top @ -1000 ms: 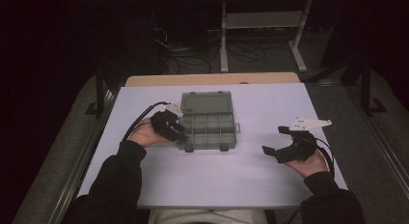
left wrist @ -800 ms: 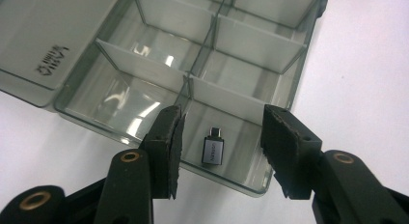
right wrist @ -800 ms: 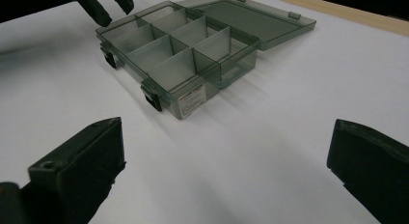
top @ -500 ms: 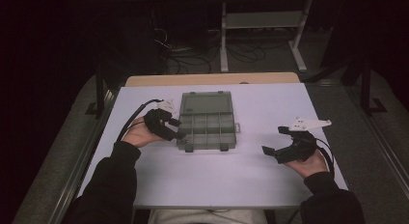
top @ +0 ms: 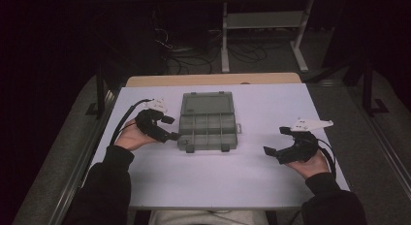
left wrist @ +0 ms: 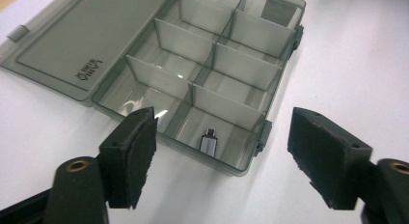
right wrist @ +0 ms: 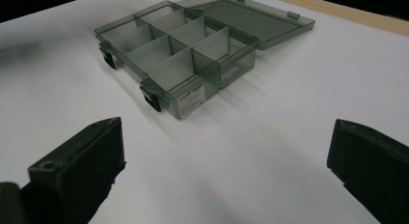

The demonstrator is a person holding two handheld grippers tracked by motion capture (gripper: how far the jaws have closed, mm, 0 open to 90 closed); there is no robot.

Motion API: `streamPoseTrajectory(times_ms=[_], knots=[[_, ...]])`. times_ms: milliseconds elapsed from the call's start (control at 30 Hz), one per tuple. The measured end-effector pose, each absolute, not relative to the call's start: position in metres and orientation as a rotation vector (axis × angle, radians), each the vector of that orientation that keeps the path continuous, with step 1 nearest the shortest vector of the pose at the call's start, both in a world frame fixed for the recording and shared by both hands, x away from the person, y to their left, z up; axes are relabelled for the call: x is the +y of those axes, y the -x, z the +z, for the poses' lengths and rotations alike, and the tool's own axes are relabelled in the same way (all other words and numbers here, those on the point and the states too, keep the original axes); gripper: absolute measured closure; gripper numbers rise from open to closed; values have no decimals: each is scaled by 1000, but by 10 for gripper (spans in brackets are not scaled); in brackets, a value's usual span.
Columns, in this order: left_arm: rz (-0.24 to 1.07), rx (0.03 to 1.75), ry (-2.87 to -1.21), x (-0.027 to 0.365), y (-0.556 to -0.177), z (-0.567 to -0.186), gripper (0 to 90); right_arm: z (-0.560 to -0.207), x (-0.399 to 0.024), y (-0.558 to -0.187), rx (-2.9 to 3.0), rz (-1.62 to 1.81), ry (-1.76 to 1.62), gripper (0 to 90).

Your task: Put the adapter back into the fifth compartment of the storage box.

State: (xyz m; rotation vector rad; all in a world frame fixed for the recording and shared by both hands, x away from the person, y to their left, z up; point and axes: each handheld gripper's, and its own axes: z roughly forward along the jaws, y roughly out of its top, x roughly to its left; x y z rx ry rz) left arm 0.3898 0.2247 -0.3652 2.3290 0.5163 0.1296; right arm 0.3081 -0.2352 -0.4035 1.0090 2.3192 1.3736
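Nearest in the high view, the person's two dark sleeves are seen coming in from the bottom edge over the white table. On the right side of the table the right gripper is held just above the surface, well apart from the box, and its jaws are spread wide with only bare table between them, as is seen in the right gripper view. On the left side the left gripper is held at the near left corner of the compartment box; its jaws have just been opening and are now parted widely, with nothing pressed between the pads. In the left gripper view a small silver adapter is seen lying flat on the floor of the box's nearest corner compartment, beyond the open jaws and apart from both of them. The box itself, of smoky transparent plastic, is placed near the middle of the table, slightly to the left, with its dividers standing upright. Its lid is laid open flat on the table on the far side. Beyond the table's far wooden edge, a dark floor with cables is seen.
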Motion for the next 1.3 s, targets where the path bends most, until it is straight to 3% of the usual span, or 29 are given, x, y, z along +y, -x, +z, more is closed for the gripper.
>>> streamPoseTrajectory(times_ms=[500, 667, 1300], knots=[[179, 578, -2240, 253, -377, -358, 136, -403, -236, -308, 2315, 1374, -1014, 0], [223, 607, -2202, 260, -374, -356, 10, -403, -235, -308, 2315, 1373, -1009, 0], [289, 675, -2075, 304, -349, -361, 0, -404, -235, -308, 2315, 1369, -1013, 0]])
